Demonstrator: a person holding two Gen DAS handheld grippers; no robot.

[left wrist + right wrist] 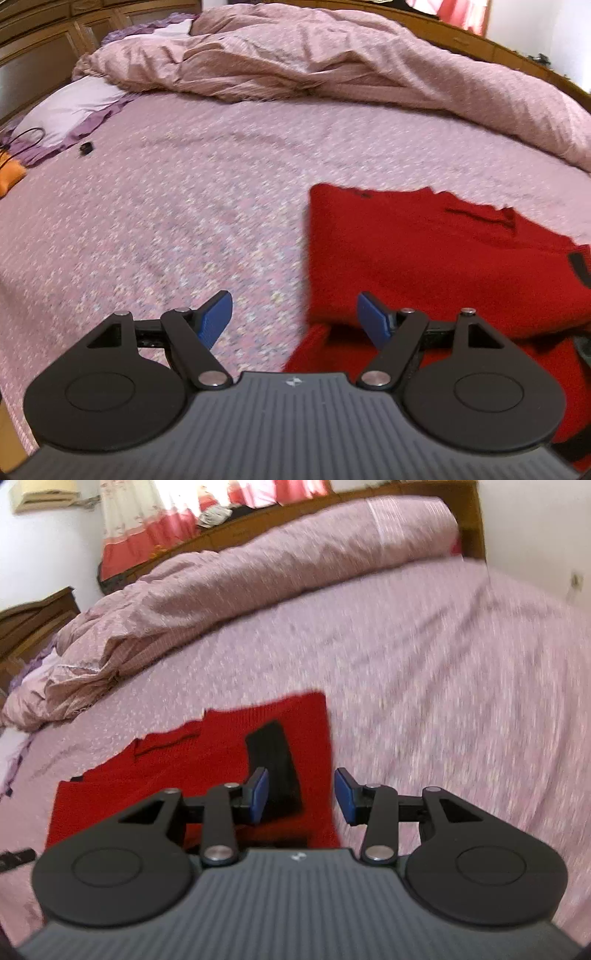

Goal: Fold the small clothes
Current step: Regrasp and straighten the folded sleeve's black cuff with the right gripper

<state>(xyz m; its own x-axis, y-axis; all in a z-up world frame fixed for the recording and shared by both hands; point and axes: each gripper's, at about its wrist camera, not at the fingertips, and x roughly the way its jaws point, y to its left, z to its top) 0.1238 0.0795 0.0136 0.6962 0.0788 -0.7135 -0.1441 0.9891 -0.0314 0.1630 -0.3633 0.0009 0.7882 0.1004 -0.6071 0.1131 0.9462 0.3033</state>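
A red knitted garment (424,258) lies partly folded on the pink bedspread, at the right in the left wrist view. It also shows in the right wrist view (184,768), left of centre, with a black band (275,764) on it. My left gripper (295,317) is open and empty, above the garment's left edge. My right gripper (301,794) is open and empty, above the garment's right edge, with its left pad (258,794) over the black band.
A crumpled pink duvet (314,62) lies along the far side of the bed and also shows in the right wrist view (258,576). A lilac pillow (66,110), a small black object (86,148) and an orange item (9,175) lie at the far left. A wooden bed frame (469,520) borders the bed.
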